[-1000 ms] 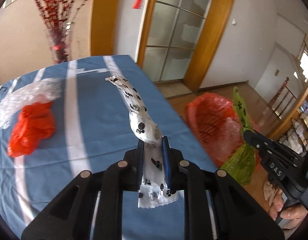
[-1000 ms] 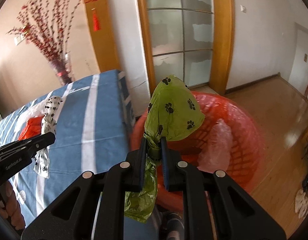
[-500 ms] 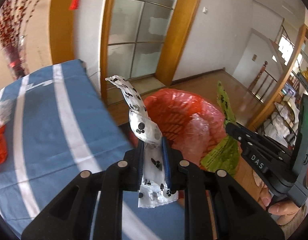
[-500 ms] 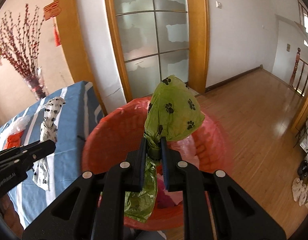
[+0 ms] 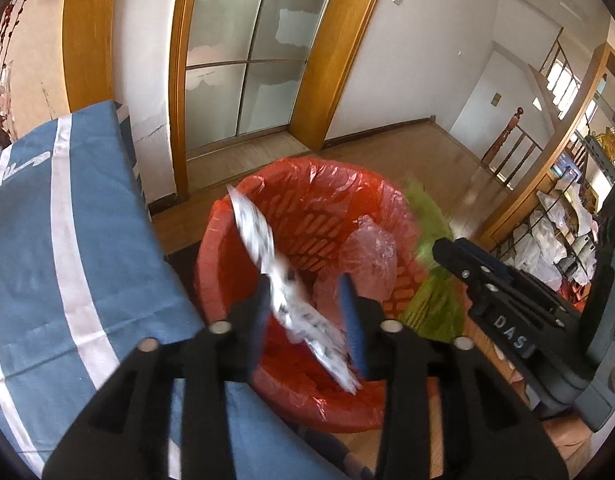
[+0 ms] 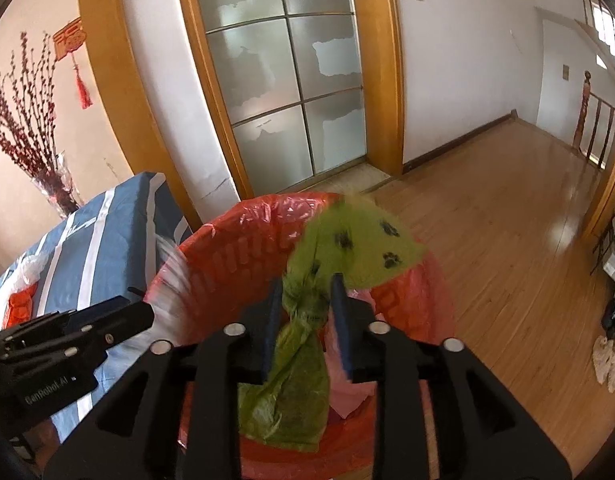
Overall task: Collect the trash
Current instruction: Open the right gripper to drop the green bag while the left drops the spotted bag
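A red bin [image 5: 307,224] lined with red plastic stands on the floor by the table; it also shows in the right wrist view [image 6: 243,232]. My left gripper [image 5: 305,304] is open above it, and a white bag with black spots [image 5: 267,256], blurred, falls between its fingers. My right gripper [image 6: 305,312] is open over the bin, and a green paw-print bag [image 6: 347,248] slips down between its fingers. The green bag also shows in the left wrist view [image 5: 431,296]. Crumpled clear plastic [image 5: 367,248] lies inside the bin.
A blue table with white stripes [image 5: 47,240] is at the left, its edge against the bin. An orange bag [image 6: 19,304] and clear plastic lie on it. A vase of red branches [image 6: 47,176] stands at the far end. Wooden floor [image 6: 507,208] stretches right.
Both grippers have opened over the bin and let go of their bags, which now drop. Both have swung further from the table towards the bin.
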`<move>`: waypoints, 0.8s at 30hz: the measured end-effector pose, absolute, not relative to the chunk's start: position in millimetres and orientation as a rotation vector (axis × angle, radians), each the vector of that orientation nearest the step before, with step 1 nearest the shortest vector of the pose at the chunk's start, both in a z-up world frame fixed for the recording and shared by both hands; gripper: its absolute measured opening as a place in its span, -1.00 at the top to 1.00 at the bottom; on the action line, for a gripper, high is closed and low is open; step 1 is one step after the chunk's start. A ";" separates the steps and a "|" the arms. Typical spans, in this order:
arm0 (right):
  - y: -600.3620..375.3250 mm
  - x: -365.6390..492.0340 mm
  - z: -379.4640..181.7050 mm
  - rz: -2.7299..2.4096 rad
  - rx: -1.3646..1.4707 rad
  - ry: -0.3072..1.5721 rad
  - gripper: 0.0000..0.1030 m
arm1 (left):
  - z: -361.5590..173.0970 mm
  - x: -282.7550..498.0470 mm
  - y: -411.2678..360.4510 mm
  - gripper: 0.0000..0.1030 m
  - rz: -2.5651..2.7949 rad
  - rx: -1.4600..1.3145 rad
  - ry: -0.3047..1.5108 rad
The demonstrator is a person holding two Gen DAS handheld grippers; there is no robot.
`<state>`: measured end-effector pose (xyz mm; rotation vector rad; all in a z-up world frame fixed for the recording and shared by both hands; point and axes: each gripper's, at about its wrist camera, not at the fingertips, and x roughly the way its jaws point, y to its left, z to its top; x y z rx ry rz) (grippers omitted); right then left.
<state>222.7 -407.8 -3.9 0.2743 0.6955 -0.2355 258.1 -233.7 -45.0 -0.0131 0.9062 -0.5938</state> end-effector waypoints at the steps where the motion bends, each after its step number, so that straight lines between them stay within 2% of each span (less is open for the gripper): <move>1: -410.0 221.5 -5.5 -0.241 0.285 0.697 0.38 | -47.1 258.5 -232.0 0.14 -0.593 -0.015 0.914; 4: -415.8 219.5 -9.0 -0.258 0.307 0.701 0.31 | -50.7 258.9 -226.8 0.07 -0.582 -0.016 0.928; 7: -417.9 218.0 -9.8 -0.270 0.316 0.706 0.26 | -49.5 254.9 -212.0 -0.13 -0.546 -0.008 0.912; 9: -415.1 216.8 -8.3 -0.277 0.310 0.704 0.14 | -45.9 249.3 -197.0 -0.25 -0.510 0.010 0.885; 11: -409.1 215.6 -4.5 -0.279 0.293 0.693 -0.08 | -43.0 244.6 -180.1 -0.31 -0.479 0.018 0.867; 14: -391.0 216.3 3.0 -0.250 0.264 0.679 -0.08 | -39.9 237.5 -150.5 -0.38 -0.420 0.029 0.846; 24: -297.0 236.4 19.4 -0.049 0.185 0.683 -0.08 | -30.0 215.7 -26.1 -0.39 -0.178 0.004 0.798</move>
